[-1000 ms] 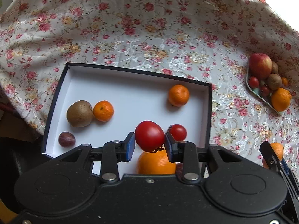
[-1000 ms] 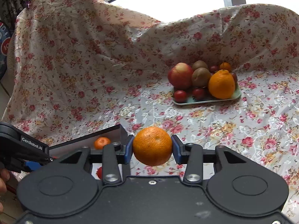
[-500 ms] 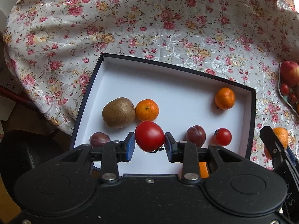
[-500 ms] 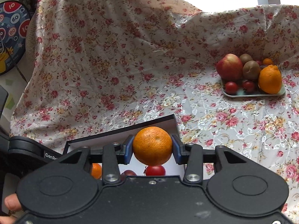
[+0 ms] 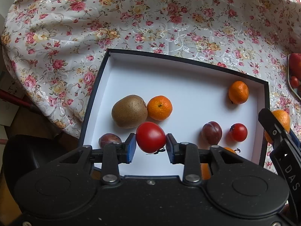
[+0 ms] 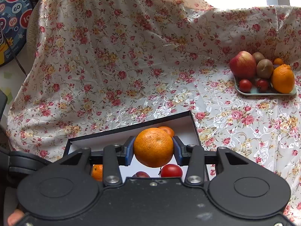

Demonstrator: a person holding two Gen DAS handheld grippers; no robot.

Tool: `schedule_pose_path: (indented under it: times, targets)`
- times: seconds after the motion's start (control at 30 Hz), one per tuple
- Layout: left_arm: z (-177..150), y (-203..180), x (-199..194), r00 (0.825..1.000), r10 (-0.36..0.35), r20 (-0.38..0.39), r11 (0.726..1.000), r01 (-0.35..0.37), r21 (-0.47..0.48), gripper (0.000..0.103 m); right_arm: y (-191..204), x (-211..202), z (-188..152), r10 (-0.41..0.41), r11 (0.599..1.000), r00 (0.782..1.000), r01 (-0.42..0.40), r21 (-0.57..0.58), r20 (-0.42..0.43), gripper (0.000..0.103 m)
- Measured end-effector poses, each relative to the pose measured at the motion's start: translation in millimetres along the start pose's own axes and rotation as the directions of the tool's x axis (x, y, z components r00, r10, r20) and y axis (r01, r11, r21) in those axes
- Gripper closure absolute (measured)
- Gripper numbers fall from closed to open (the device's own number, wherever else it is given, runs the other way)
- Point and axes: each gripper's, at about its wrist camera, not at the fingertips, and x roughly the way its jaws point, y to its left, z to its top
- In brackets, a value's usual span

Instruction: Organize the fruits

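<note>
One floral tablecloth covers the tabletop, draped up at the back. One black-walled box with a white floor lies on it, near the front edge. One pale tray stands well apart to the right, carrying an apple, a large orange, two kiwis, two small tomatoes and a small mandarin at the back. Left claw: pinching a red tomato between its blue pads, held over the near-left part of the box. Right claw: pinching an orange, held over the box's right end. Box contents, resting on the floor: one kiwi touching a mandarin; a second mandarin alone near the far right corner; one plum just beside a small tomato; a second plum at the near left, partly hidden by the claw; another orange fruit mostly hidden at the near edge.
</note>
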Motion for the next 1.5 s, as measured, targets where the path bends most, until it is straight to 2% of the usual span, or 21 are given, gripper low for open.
schedule_pose_path:
  times: [0.37,0.6,0.73,0.83,1.0,1.23,1.4,1.5]
  targets:
    - [-1,1,-7,0.998,-0.039,0.052,0.999,0.038,0.021,0.060,4,-10,2,0.004,0.999,0.999,-0.002,-0.038,0.033,0.056]
    - [-15,-11,-17,0.989,-0.029,0.142,0.994,0.014,0.109,0.059,-8,-19,-4,-0.025,0.999,0.999,0.023,-0.036,-0.042,0.056]
    - [-28,-17,-23,0.983,-0.054,0.174,0.991,0.030,0.134,0.056,-12,-26,-10,-0.056,0.996,0.994,0.049,-0.070,-0.094,0.056]
    - [-44,-17,-28,0.981,-0.063,0.182,0.992,0.042,0.116,0.056,-17,-31,-14,-0.080,0.994,0.988,0.070,-0.080,-0.130,0.056]
    - [-72,-11,-38,0.978,-0.029,0.205,0.995,0.010,0.094,0.056,-25,-44,-22,-0.099,0.992,0.984,0.086,-0.091,-0.147,0.056]
    - [-91,1,-57,0.972,-0.064,0.224,0.998,0.060,0.029,0.055,-34,-69,-31,-0.090,0.992,0.985,0.075,-0.099,-0.148,0.056]
    - [-102,-11,-65,0.970,-0.005,0.243,0.997,-0.014,0.078,0.055,-38,-83,-34,-0.076,0.992,0.988,0.062,-0.106,-0.138,0.056]
    - [-111,-14,-65,0.969,0.004,0.248,0.996,-0.026,0.084,0.055,-39,-89,-35,-0.071,0.992,0.988,0.055,-0.117,-0.137,0.056]
